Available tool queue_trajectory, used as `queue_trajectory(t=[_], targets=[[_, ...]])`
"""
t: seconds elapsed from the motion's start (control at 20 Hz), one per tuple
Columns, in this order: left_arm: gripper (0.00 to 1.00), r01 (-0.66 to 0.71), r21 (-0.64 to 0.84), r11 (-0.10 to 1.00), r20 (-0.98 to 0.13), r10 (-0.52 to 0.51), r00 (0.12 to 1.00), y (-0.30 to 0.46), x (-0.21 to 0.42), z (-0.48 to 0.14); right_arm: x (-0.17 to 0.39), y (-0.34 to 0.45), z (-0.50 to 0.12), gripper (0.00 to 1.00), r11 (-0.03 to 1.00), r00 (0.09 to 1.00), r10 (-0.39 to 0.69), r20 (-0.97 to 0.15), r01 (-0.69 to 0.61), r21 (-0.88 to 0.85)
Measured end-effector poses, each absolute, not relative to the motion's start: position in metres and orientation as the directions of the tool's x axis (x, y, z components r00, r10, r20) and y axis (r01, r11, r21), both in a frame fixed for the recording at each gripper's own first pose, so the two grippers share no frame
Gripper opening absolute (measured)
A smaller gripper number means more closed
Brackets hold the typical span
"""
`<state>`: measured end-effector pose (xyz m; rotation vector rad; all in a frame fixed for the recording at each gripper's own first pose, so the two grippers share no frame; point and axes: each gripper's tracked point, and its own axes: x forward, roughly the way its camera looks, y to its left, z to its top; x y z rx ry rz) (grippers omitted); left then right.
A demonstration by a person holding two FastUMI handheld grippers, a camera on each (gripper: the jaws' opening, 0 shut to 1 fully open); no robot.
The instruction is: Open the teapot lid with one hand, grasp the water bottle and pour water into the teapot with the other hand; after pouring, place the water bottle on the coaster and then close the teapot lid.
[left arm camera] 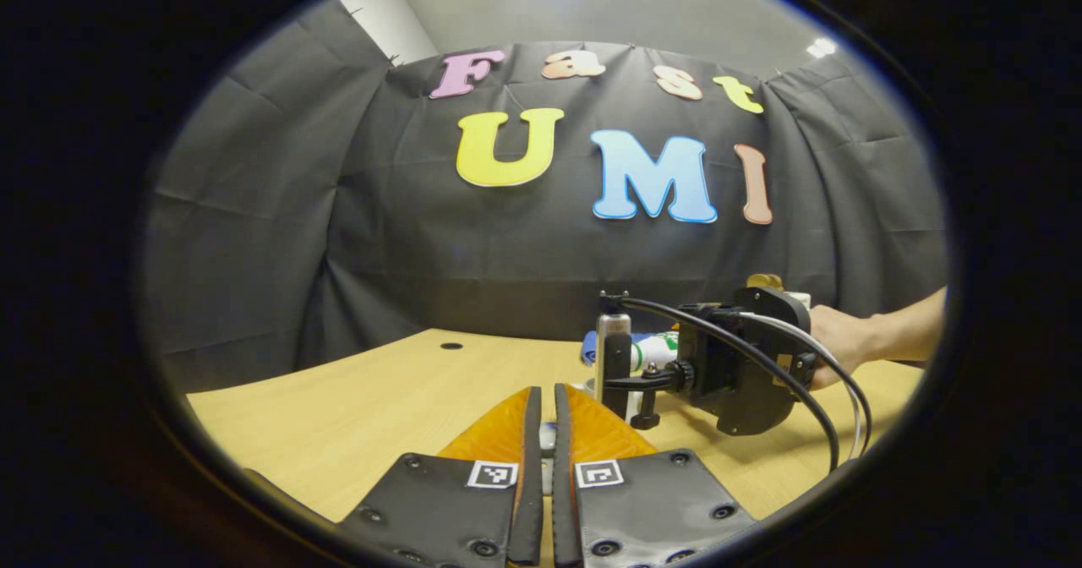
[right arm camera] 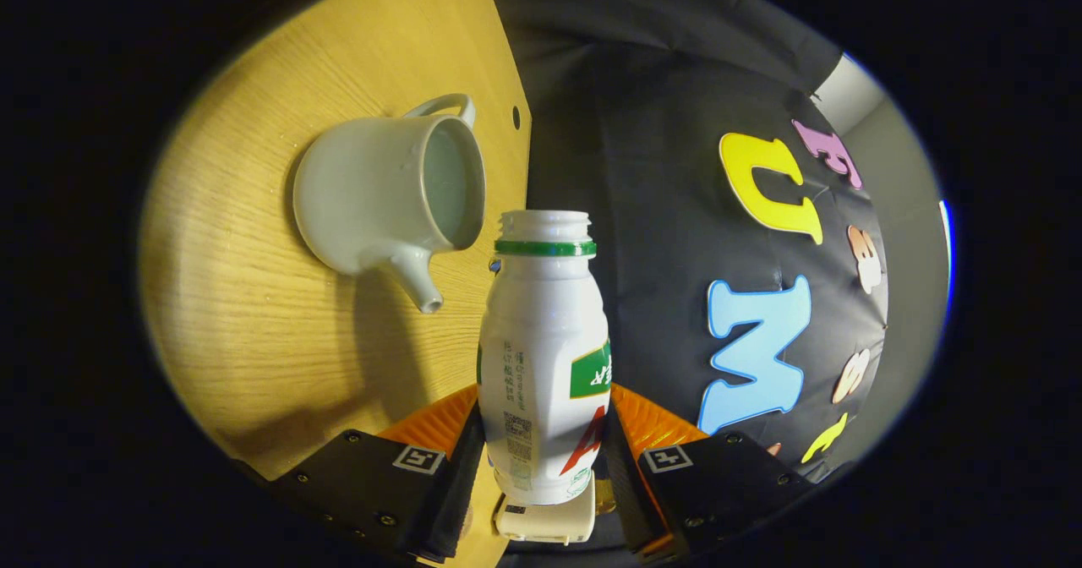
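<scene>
In the right gripper view, my right gripper [right arm camera: 541, 403] is shut on a white water bottle [right arm camera: 541, 348] with a green neck ring and no cap. The bottle is tipped over, its mouth close to the rim of the pale teapot [right arm camera: 389, 200]. The teapot stands on the table with its lid off and its spout toward the bottle. In the left gripper view, my left gripper [left arm camera: 546, 392] is almost closed on a small pale piece, the teapot lid [left arm camera: 548, 439], most of it hidden. The right gripper [left arm camera: 642, 369] and bottle [left arm camera: 658, 350] lie just ahead to the right.
The wooden table [left arm camera: 338, 416] has a small round hole [left arm camera: 451, 346] near its far edge. A blue flat thing [left arm camera: 587, 346], perhaps the coaster, lies behind the bottle. A hand [left arm camera: 837, 340] holds the right gripper, with cables [left arm camera: 811, 399] looping off it. Black cloth walls the booth.
</scene>
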<state>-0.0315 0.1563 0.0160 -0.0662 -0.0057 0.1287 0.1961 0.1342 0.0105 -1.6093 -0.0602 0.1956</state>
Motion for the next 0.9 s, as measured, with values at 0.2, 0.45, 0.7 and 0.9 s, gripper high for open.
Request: queue_trajectory(t=[0.2, 0.45, 0.7, 0.9], targets=[[0.11, -0.127, -0.059, 0.99, -0.002, 0.127, 0.992, 0.157, -0.033, 0.017, 0.196, 0.133, 0.009, 0.7, -0.097, 0.982, 0.162, -0.094, -0.079, -0.992], [0.11, -0.126, -0.022, 0.992, 0.0, 0.126, 0.992, 0.158, -0.032, 0.017, 0.197, 0.139, 0.015, 0.7, -0.154, 0.981, 0.182, -0.072, -0.044, -0.987], [0.11, -0.13, -0.009, 0.992, 0.002, 0.13, 0.992, 0.159, -0.034, 0.018, 0.2, 0.141, 0.018, 0.7, -0.188, 0.979, 0.192, -0.066, -0.029, -0.982], [0.15, -0.128, -0.007, 0.992, -0.003, 0.128, 0.992, 0.159, -0.033, 0.016, 0.199, 0.139, 0.023, 0.7, -0.215, 0.98, 0.193, -0.051, -0.009, -0.977]])
